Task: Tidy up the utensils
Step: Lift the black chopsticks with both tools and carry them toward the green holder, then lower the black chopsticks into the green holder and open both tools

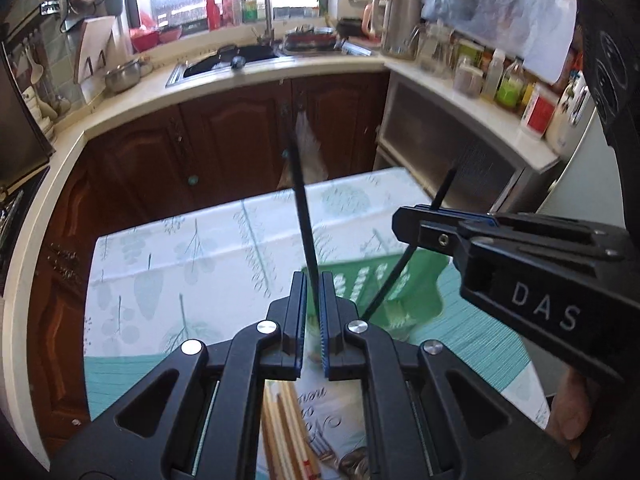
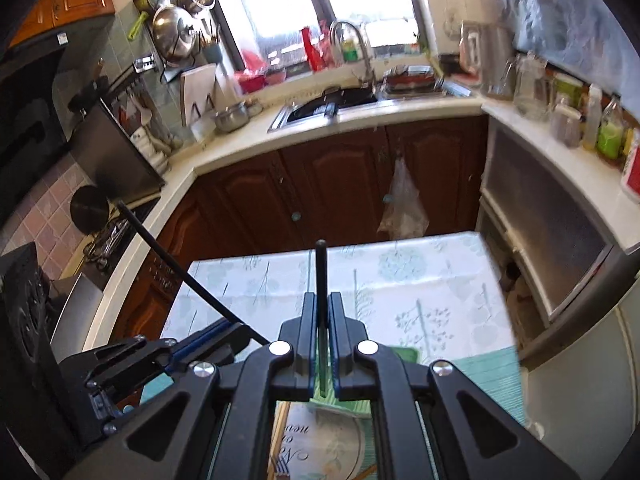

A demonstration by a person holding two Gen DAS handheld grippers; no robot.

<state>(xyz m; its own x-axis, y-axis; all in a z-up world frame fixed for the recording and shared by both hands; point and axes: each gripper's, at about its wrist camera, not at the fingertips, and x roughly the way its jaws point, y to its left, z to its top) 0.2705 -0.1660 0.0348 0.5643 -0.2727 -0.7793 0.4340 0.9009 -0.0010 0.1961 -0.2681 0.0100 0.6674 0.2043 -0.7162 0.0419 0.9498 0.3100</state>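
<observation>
In the left wrist view my left gripper (image 1: 315, 280) is shut on a thin black chopstick (image 1: 302, 208) that sticks up and away over the table. To its right my right gripper (image 1: 402, 218) is shut on a second black chopstick (image 1: 444, 188), whose lower end slants down in front of a green slotted basket (image 1: 424, 276). In the right wrist view the right gripper (image 2: 321, 300) pinches its chopstick (image 2: 320, 268) upright. The left gripper (image 2: 236, 326) sits at the lower left, and its chopstick (image 2: 172, 256) points up to the left.
The table (image 1: 180, 264) has a leaf-print cloth and a teal placemat (image 1: 472, 332). Under the left gripper lie several wooden chopsticks (image 1: 288, 432) and a fork (image 1: 324, 450) on a printed mat. Brown cabinets, a sink (image 1: 228, 60) and crowded counters surround the table.
</observation>
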